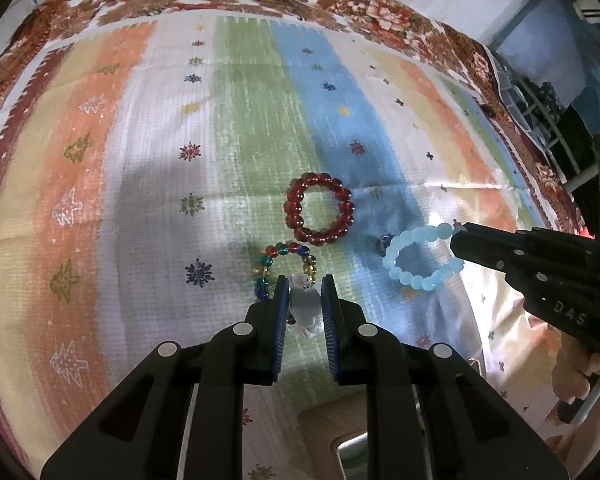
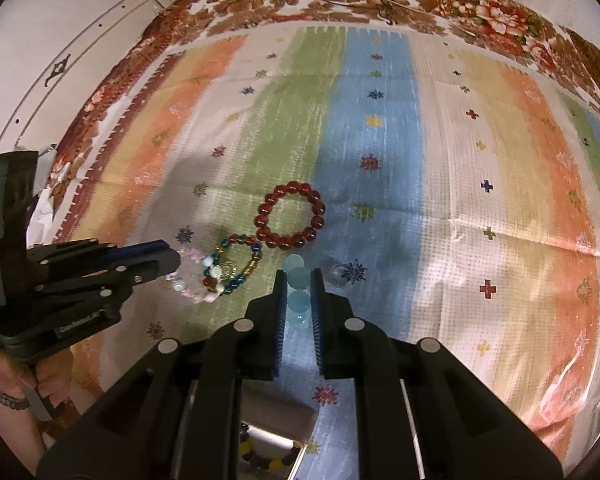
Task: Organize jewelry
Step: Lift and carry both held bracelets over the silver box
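Now your left gripper [image 1: 305, 294] pinches the pale bracelet [image 2: 196, 280], your right gripper [image 2: 299, 292] the blue bracelet [image 1: 418, 258]; next lift both toward the box [image 2: 276, 446] at 6 o'clock

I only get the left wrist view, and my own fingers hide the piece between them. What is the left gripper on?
Observer: In the right wrist view, the left gripper has its tips at a pink-and-white bracelet. That bracelet overlaps the multicolour bracelet. I cannot tell whether the grip has closed.
Operator: And the box below me, is anything in it?
Observer: Yes. The right wrist view shows yellow and dark beads lying inside the box.
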A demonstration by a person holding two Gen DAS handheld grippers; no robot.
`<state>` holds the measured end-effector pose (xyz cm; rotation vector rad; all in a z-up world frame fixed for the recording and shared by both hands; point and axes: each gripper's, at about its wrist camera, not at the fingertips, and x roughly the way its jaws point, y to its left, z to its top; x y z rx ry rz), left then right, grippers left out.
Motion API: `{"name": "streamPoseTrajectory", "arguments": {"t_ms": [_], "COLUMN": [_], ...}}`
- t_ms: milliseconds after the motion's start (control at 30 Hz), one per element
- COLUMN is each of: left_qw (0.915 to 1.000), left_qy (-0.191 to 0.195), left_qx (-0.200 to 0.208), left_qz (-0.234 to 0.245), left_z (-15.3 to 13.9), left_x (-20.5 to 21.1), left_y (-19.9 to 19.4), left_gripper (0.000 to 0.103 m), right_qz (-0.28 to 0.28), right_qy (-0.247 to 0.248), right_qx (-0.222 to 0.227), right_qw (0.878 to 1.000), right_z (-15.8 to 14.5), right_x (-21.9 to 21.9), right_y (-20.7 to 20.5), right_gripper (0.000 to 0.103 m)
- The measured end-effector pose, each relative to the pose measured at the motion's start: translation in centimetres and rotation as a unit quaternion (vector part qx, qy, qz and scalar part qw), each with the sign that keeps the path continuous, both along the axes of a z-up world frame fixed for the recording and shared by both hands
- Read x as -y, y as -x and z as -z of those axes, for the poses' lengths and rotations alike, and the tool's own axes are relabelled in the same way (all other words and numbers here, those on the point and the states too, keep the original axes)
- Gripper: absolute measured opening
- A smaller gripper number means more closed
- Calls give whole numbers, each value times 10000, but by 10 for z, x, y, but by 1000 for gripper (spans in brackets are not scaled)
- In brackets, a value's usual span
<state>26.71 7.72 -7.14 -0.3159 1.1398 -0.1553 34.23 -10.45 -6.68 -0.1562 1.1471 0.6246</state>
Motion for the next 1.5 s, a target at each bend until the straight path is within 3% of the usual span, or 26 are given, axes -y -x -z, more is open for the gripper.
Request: {"name": "streamPoseTrajectory", "arguments": {"t_ms": [400, 967, 1233, 1367, 1500], "left_qw": [9990, 9942, 9934, 9924, 9917], "left_qy": [264, 412, 177, -128, -159], "left_qx": [352, 947, 1086, 1185, 1235], "left_qz": [29, 286, 319, 319, 324], "left_z": [-23, -59, -64, -65, -65], "left_x": [7, 31, 43, 52, 57], "left_y": [19, 59, 78, 89, 102], "left_gripper": [16, 16, 16, 16, 16], "right_qz": [39, -208, -282, -272, -231], "right_qy": [-205, -598, -703, -621, -535], "right_qx": [115, 453, 593, 631, 614], "right_qw": [9997, 9970, 9954, 9957, 9964], "right_z": [-16, -46, -52, -47, -38], "right_x": [9, 27, 37, 42, 47], "right_y": [15, 70, 94, 108, 117], "right_gripper": [13, 13, 13, 13, 13]}}
